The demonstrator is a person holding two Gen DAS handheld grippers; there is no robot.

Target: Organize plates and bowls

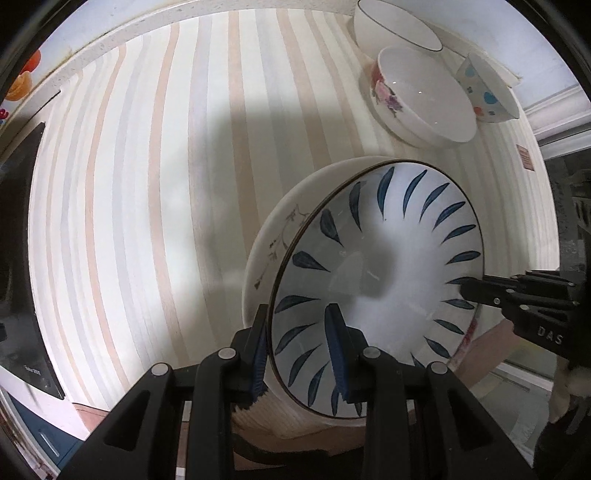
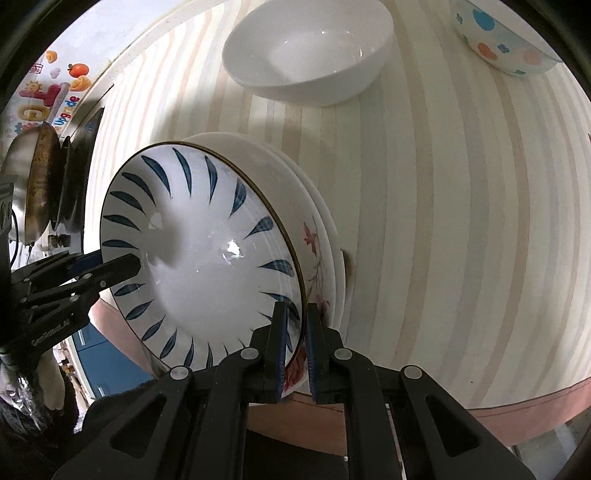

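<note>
A stack of plates is held between both grippers, low over the striped tablecloth near its front edge. On top is a white plate with blue leaf marks. Floral plates lie under it. My left gripper is shut on the stack's near rim, one finger on the leaf plate's face and the other outside the stack. My right gripper is shut on the opposite rim. Each gripper shows in the other's view: the right gripper and the left gripper.
Three bowls stand at the far side of the cloth: a white one with a dark rim, a floral one and a dotted one. A pan and dark cookware stand off the table's left end.
</note>
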